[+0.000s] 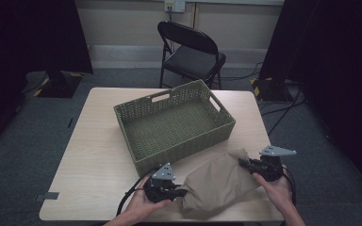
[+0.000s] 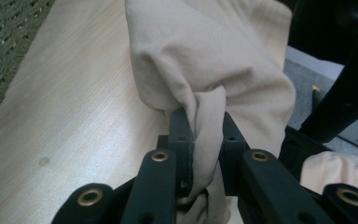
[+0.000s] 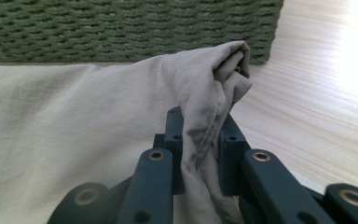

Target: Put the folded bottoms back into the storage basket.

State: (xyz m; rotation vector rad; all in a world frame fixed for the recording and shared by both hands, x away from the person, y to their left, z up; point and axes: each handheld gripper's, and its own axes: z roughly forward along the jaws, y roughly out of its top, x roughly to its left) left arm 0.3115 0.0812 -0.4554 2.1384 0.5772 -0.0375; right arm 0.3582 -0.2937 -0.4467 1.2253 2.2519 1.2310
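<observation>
I have my left gripper (image 1: 179, 192) and right gripper (image 1: 245, 165) each clamped on an opposite end of the beige cloth (image 1: 217, 183), stretched just beside the green basket (image 1: 143, 110), ready to lift it in

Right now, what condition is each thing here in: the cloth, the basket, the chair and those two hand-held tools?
Beige cloth: bunched, lying on the table, pinched at both ends.
Left tool: shut on a fold of the cloth.
Right tool: shut on the cloth's other end.
Green woven basket: upright, nothing inside, apart from the cloth.
Folding chair: unfolded, unoccupied, behind the table.
Table: bare wood around basket and cloth.
</observation>
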